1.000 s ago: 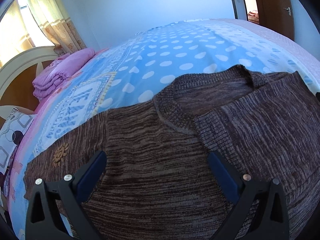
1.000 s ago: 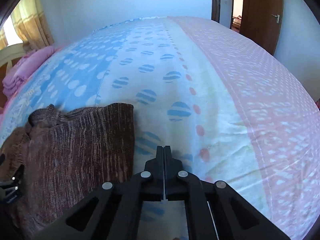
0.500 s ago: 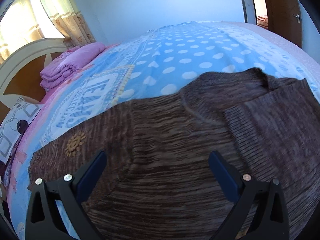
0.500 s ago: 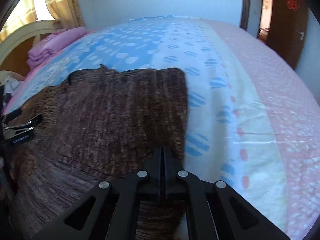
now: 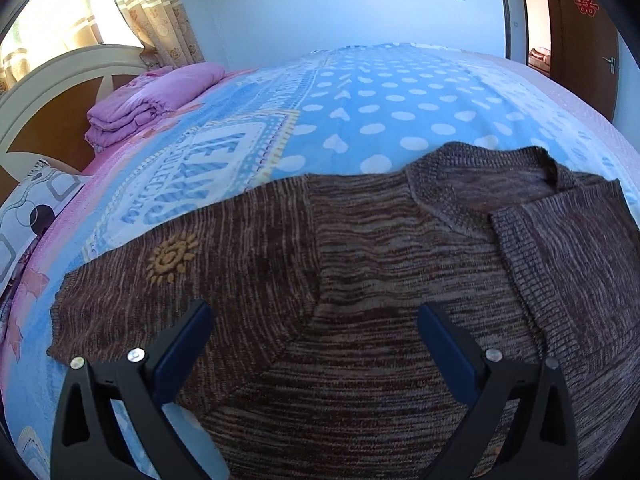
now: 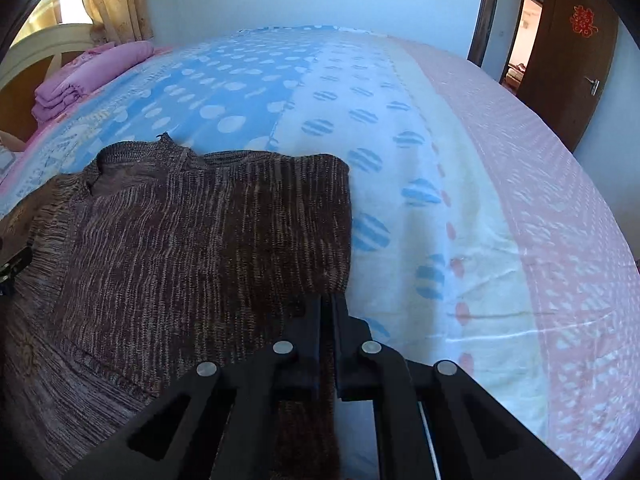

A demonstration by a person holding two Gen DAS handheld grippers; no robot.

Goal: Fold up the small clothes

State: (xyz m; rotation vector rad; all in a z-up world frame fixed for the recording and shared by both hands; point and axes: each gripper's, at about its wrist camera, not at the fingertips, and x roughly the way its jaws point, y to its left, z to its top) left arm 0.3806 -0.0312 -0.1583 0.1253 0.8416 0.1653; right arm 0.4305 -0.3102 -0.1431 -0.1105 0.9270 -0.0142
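Nearest the right camera, the right tool [image 6: 327, 308] is clamped on a strip of the brown knitted sweater [image 6: 192, 240]: the cloth runs up between the two black fingers, which stand all but together, at the sweater's right-hand edge. That side looks already turned inward, since a darker panel lies on top of the body with a straight folded edge next to the bare sheet, so the first side fold seems done or nearly laid. In the left camera, the left tool [image 5: 316, 320] hangs over the sweater's middle with its blue-padded fingers wide apart and nothing between them. Beyond it the sweater [image 5: 360, 280] lies flat on the bed [image 5: 380, 100], neck away from the camera, and the left sleeve with its small yellow sun patch [image 5: 171, 256] is spread outward, unfolded. So, by my reading, the task is perhaps a third along: the left sleeve and side are yet to be brought in, and then the length folded over. Farther off, a folded pink blanket [image 5: 148, 104] rests near the headboard [image 5: 52, 92], with curtains [image 5: 156, 12] behind and a brown door [image 6: 568, 60] on the right. No basket, box or other container shows in either view.
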